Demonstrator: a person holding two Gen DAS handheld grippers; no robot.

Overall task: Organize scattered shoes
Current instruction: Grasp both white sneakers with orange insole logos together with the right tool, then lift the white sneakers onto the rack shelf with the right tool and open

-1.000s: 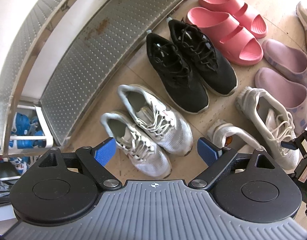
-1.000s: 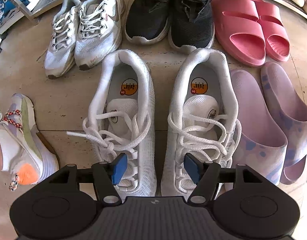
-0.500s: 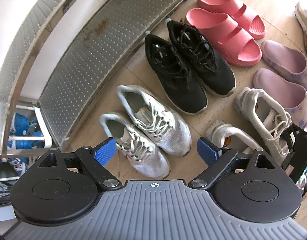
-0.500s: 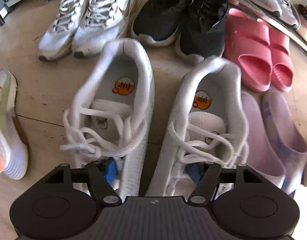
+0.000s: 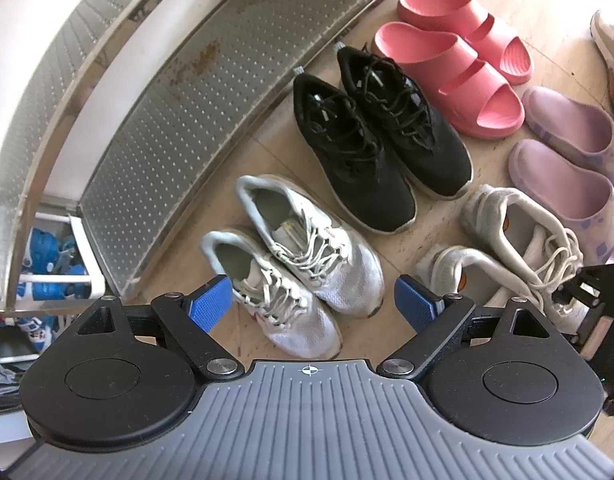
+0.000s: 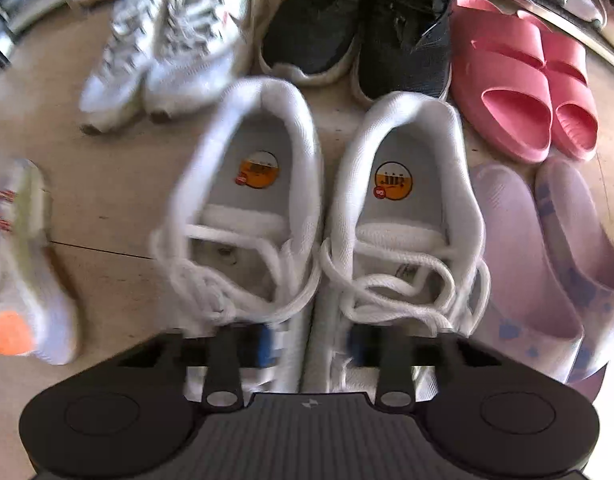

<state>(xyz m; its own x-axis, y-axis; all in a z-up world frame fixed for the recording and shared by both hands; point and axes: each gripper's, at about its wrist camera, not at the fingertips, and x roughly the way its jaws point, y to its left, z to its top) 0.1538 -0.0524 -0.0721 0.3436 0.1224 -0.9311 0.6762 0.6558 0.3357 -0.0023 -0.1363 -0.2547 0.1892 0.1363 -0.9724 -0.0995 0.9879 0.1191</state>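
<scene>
Here, going left to right, the left tool (image 5: 313, 300) hangs spread and empty above the grey-white sneakers (image 5: 295, 260) lying on the floor just beside the perforated shoe rack (image 5: 179, 104). The right tool (image 6: 311, 344) is pressed inward, one finger inside each shoe of the white sneakers (image 6: 327, 216), pinching their two touching inner walls together; the pair sits on the floor between a colourful sneaker (image 6: 23, 280) and the lilac slippers (image 6: 547, 264). They look light, with soft mesh and loose laces that could snag, so the firmer collar edges seem the safest hold.
</scene>
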